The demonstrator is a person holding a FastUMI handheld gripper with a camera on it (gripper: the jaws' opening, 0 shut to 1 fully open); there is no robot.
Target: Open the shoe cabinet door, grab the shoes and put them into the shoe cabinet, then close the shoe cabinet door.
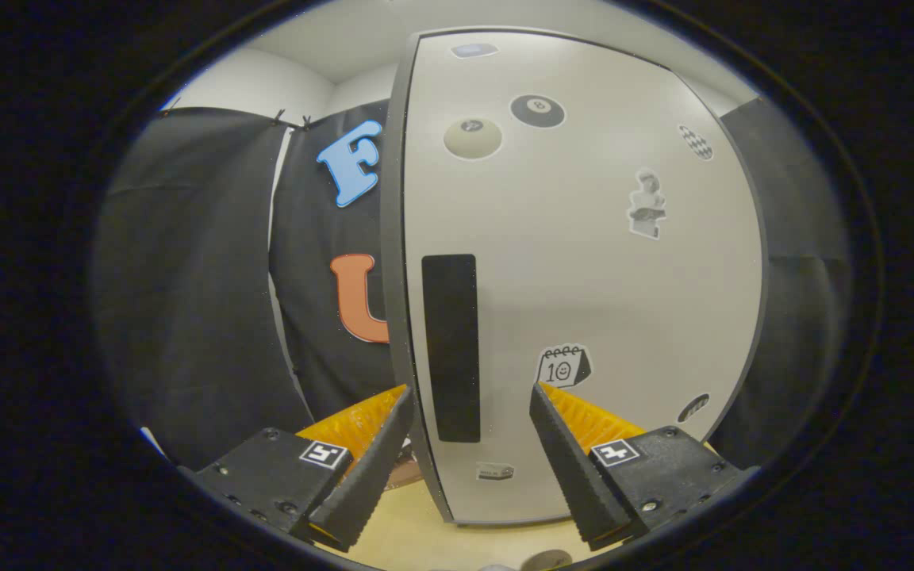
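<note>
The shoe cabinet door (584,277) is a white panel with a dark rim and several stickers, standing close in front of me. A black vertical handle strip (451,346) runs along its left side, near the door's left edge (395,262). My gripper (469,394) is open, its two fingers straddling the handle strip: the left finger (382,444) lies beside the door's left edge and the right finger (560,436) lies over the door's face. Neither finger visibly presses on the door. I cannot tell whether the door is ajar.
Black cloth walls (195,277) hang to the left of the door and also on its right (798,270). A pale wooden surface (425,531) lies below the door, between the fingers. White wall and ceiling show above the cloth.
</note>
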